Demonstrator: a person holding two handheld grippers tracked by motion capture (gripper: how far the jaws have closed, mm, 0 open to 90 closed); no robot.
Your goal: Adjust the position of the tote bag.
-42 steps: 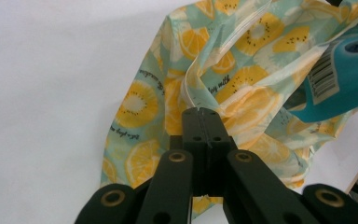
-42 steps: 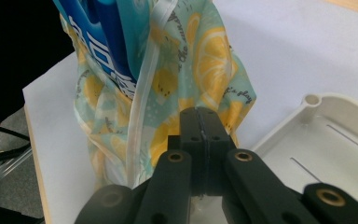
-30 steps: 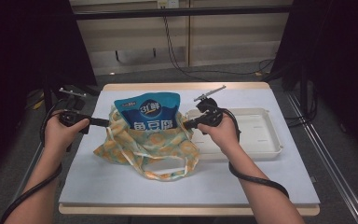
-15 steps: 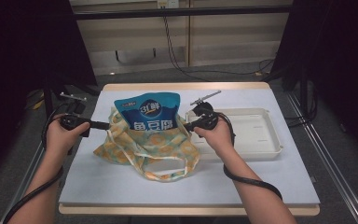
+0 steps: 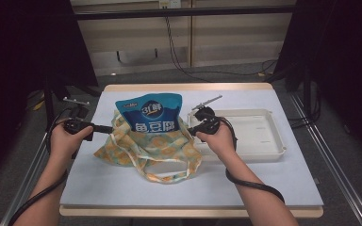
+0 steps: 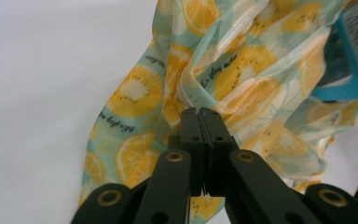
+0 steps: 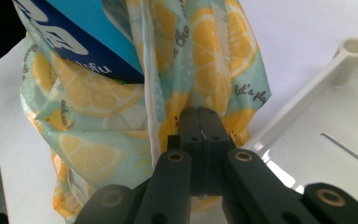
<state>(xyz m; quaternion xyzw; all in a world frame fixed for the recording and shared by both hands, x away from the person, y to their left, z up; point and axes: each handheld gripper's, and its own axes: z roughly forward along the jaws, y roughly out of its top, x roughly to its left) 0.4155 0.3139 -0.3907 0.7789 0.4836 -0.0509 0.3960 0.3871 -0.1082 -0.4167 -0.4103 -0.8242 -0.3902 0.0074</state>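
Leftmost, the left gripper (image 5: 107,127) pinches the rim of the fruit-print bag (image 5: 146,148), jaws clamped on cloth. Mid-table, the blue packet (image 5: 149,114) stands upright inside it. Opposite, the right gripper (image 5: 191,131) nips the other rim, just beside the white tray (image 5: 264,151) on the table (image 5: 122,188).

We see the blue pouch (image 5: 151,115) only from its upper half; the fruit-print bag (image 5: 146,148) hides the rest. At six o'clock our forearms run off the high view. Under each closed pair of tongs, the pinched cloth edge stays covered.
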